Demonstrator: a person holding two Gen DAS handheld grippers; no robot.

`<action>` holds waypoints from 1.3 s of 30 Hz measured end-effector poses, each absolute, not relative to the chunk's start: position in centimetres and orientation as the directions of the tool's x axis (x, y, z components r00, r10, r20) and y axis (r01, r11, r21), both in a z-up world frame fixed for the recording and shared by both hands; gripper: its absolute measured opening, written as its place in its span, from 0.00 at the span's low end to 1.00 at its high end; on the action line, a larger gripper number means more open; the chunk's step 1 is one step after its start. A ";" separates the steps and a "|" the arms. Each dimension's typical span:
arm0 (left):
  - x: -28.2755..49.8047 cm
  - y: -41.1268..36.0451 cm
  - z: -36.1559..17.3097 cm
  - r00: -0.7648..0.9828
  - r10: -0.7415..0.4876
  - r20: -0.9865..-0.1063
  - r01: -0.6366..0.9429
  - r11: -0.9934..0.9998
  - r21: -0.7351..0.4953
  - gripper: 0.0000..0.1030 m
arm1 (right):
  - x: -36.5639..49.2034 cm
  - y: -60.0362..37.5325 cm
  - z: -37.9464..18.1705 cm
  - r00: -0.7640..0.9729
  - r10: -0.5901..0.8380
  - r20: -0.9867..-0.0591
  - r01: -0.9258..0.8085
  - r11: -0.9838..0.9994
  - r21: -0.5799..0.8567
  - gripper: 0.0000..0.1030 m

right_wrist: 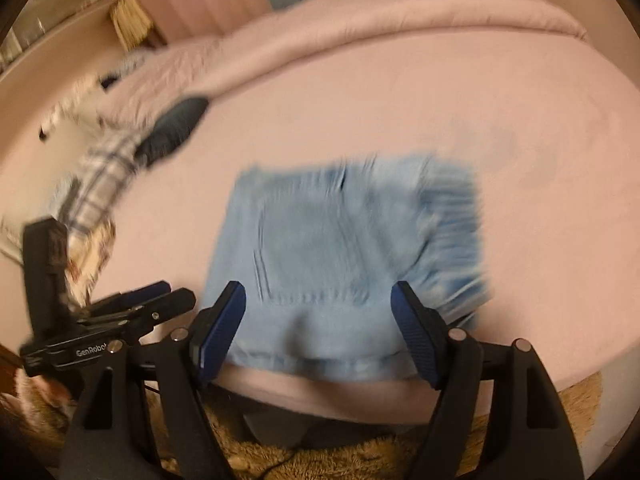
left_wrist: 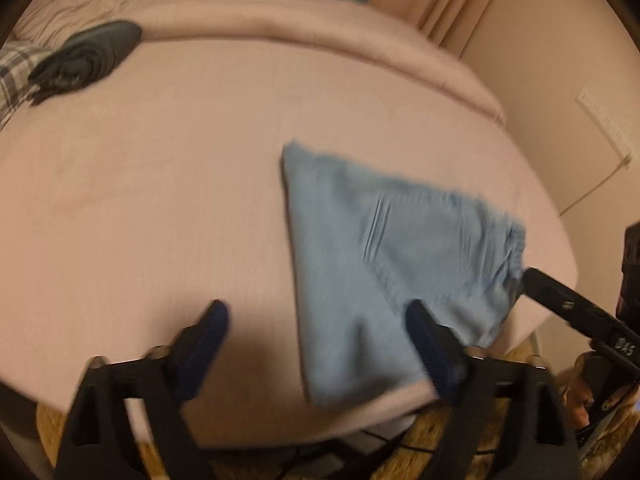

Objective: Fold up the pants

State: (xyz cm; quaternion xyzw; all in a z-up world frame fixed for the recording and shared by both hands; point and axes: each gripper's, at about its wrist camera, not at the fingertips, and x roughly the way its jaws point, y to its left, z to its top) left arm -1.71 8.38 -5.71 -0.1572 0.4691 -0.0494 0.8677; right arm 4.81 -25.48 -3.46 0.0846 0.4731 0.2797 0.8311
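Observation:
Light blue pants (left_wrist: 400, 260) lie folded into a compact rectangle on the pink bed (left_wrist: 160, 200), close to its near edge. In the left wrist view my left gripper (left_wrist: 318, 320) hangs above the bed with its jaws wide apart; its right finger is over the pants' near corner and nothing is pinched. At the pants' right side a black finger (left_wrist: 560, 300) of the other tool shows. In the right wrist view my right gripper (right_wrist: 318, 292) stands open above the pants (right_wrist: 340, 248), its pads apart from the cloth. My left gripper (right_wrist: 176, 292) shows side-on at the left.
A dark bundled garment (left_wrist: 88, 60) and a plaid cloth (left_wrist: 12, 76) lie at the bed's far left. A rolled pink duvet (left_wrist: 280, 16) runs along the far side. A shaggy tan rug (right_wrist: 360, 456) lies on the floor below the near bed edge. A wall (left_wrist: 560, 80) stands at the right.

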 end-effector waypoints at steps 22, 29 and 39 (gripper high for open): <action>0.4 8.1 -10.4 0.426 -0.298 -0.854 -0.032 0.939 -0.343 0.91 | 8.0 -30.7 -10.4 0.289 0.598 -0.747 -0.186 0.801 0.569 0.90; 1.9 7.3 -10.6 0.419 -0.372 -0.828 0.013 0.915 -0.404 0.91 | 9.4 -28.9 -11.0 0.261 0.633 -0.729 -0.235 0.774 0.588 0.90; 2.5 4.7 -9.9 0.448 -0.300 -0.842 0.028 0.946 -0.322 0.69 | 10.6 -27.0 -11.5 0.273 0.644 -0.714 -0.240 0.765 0.598 0.65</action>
